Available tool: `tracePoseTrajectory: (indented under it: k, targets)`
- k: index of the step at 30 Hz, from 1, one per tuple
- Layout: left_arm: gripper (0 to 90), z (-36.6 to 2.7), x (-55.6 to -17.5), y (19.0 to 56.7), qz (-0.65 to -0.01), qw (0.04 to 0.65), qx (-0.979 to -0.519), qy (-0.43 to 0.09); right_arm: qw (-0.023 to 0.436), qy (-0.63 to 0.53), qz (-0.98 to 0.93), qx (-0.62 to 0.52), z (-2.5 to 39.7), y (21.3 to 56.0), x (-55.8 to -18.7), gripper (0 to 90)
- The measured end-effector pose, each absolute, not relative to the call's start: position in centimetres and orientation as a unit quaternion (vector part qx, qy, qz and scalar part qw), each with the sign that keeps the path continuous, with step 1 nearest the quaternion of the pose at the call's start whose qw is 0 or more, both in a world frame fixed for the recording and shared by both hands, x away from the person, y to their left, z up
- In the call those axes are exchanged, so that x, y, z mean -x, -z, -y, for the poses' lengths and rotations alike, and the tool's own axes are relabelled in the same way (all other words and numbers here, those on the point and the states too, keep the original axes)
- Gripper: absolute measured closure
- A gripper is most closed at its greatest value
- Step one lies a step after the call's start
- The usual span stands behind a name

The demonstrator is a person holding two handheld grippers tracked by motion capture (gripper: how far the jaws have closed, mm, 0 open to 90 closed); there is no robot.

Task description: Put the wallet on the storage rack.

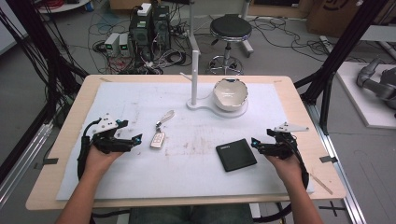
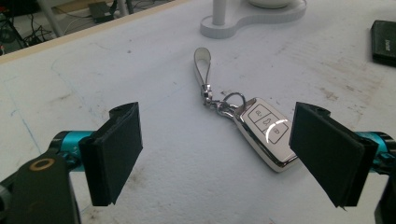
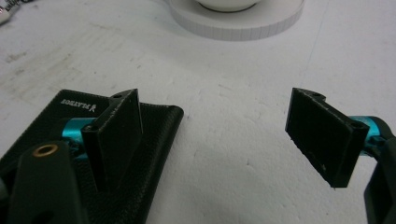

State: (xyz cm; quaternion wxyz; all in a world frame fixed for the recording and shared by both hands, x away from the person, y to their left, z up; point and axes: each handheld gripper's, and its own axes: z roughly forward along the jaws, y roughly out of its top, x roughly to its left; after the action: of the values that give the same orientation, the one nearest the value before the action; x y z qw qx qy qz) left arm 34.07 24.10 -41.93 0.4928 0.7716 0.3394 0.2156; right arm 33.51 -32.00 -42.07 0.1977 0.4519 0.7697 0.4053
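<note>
Our left gripper is open wide near the shiny silver car key with its white loop strap, our right gripper is open beside the flat black leather wallet, and we think the smooth key could slip.

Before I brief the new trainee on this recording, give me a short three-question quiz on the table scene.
1. True or false: the left gripper is shut on the car key fob.
2. Which thing lies nearest the right gripper? A) the black wallet B) the white bowl C) the key fob
3. Fill in: the white bowl sits on the round base of a white ___.

Key: 1 false, its jaws stand open with the fob on the mat between them. 2 A. 3 stand.
</note>
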Motion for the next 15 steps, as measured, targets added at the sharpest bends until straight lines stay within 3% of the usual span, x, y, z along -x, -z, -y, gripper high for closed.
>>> tracePoseTrajectory:
  k: [15]
  targets:
    - [17.2,-24.1,-34.2,42.0,-0.342,0.498,-0.767,-0.216,0.154,-0.392,-0.794,-0.438,30.7,43.8,-33.6,18.9]
